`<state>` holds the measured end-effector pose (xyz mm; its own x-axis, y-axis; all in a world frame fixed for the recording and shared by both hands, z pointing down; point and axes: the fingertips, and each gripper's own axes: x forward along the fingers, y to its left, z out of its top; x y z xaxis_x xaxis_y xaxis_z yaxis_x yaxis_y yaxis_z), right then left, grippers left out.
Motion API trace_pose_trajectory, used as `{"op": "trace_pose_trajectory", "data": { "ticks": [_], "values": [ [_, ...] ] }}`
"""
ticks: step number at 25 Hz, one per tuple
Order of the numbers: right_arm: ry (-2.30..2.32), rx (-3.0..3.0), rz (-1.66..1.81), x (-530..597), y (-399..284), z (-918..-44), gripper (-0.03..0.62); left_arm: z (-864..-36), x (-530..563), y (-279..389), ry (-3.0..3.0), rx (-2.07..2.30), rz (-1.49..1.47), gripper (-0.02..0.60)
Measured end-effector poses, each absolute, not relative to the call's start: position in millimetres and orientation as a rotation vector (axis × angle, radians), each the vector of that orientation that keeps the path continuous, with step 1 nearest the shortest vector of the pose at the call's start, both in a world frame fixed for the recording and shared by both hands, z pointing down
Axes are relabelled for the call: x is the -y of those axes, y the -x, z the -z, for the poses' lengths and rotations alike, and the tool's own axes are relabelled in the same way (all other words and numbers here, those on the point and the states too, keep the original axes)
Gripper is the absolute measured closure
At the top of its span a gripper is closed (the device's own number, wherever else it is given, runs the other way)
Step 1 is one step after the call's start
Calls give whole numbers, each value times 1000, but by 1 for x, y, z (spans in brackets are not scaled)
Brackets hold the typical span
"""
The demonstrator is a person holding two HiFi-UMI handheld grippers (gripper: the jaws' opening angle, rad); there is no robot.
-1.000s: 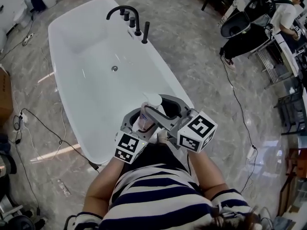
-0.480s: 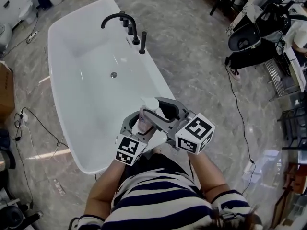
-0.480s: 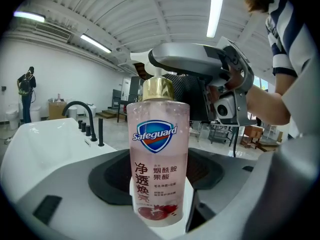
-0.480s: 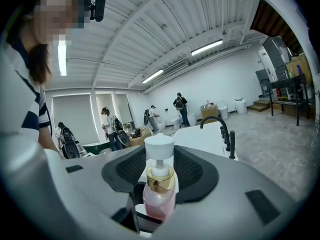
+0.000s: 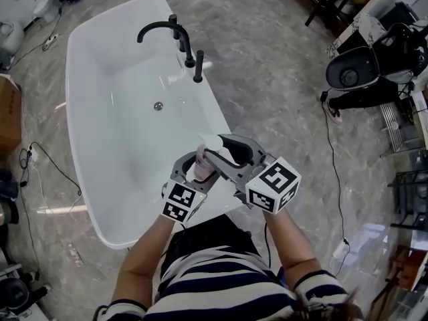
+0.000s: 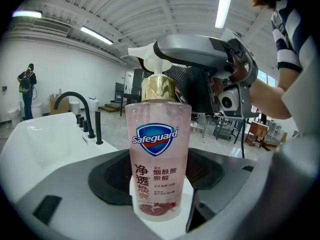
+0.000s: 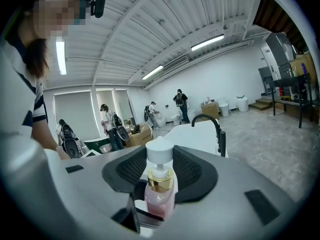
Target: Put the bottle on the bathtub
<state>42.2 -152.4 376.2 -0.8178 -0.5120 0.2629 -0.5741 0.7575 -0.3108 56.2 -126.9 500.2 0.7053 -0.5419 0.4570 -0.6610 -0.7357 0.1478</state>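
A pink Safeguard pump bottle with a gold collar and white pump head stays upright between both grippers, above the near right rim of the white bathtub. My left gripper is shut on the bottle's body, low down. My right gripper comes from the other side, its curved jaws closing on the bottle higher up, near the neck. Whether the bottle's base touches the rim is hidden by the jaws.
A black arched faucet and black tap handles stand on the tub's far right rim. A cardboard box and cables lie left of the tub. A black round seat stands at the right. People are at the back.
Both grippers keep the same hold on the bottle. The view has shifted, so the tub now reaches further toward me and the bottle sits more over its near right rim.
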Motion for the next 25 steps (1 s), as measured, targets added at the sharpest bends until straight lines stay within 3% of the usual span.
{"op": "trace_pose_trajectory", "data": {
  "ticks": [25],
  "values": [
    [-868,2738,-488,268,-79,-421,414,-554,259,-103,-2595,992,-651,272]
  ]
}}
